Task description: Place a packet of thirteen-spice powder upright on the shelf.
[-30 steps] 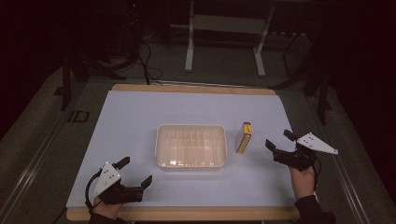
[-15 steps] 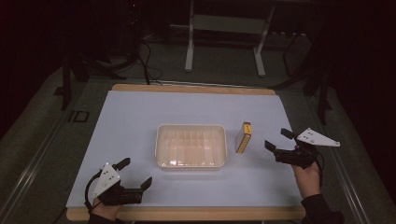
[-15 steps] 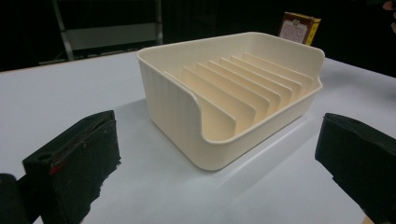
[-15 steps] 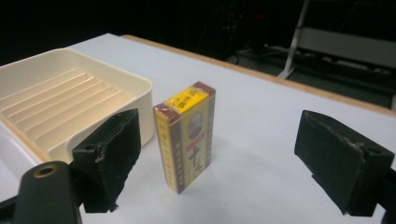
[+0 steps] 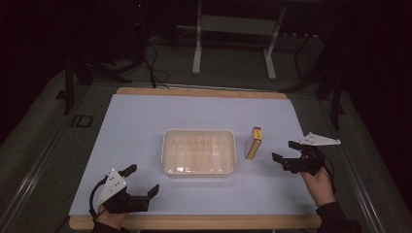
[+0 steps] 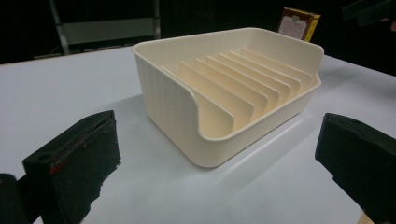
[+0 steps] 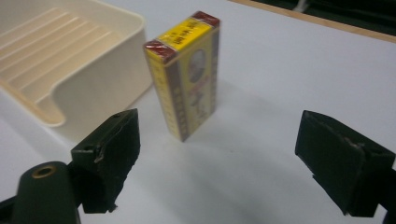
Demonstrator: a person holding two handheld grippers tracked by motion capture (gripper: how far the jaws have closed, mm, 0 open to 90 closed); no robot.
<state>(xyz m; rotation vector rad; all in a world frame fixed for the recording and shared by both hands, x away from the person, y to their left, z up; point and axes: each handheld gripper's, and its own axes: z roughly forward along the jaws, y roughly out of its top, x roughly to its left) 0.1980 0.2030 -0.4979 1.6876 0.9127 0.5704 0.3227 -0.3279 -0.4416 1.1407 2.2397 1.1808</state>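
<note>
Approach step, judged. Right hand-held gripper (image 7: 219, 154) is held wide, nothing gripped; the upright yellow-and-red box (image 7: 187, 74) is seen just ahead of its jaws, not yet between them. Ribbed cream tray (image 7: 70, 60) stands just beside the box. Left hand-held gripper (image 6: 219, 168) is parked wide, tray ahead. Next: jaws advanced around the box, then closed.

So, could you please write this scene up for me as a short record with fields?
surface: white table
tray: cream slotted tray, empty, at centre
box: yellow and red box standing on edge just right of the tray, not touching it
left gripper: open, holding nothing, resting near the front edge
right gripper: open, holding nothing, pointed at the box, short of it
</note>
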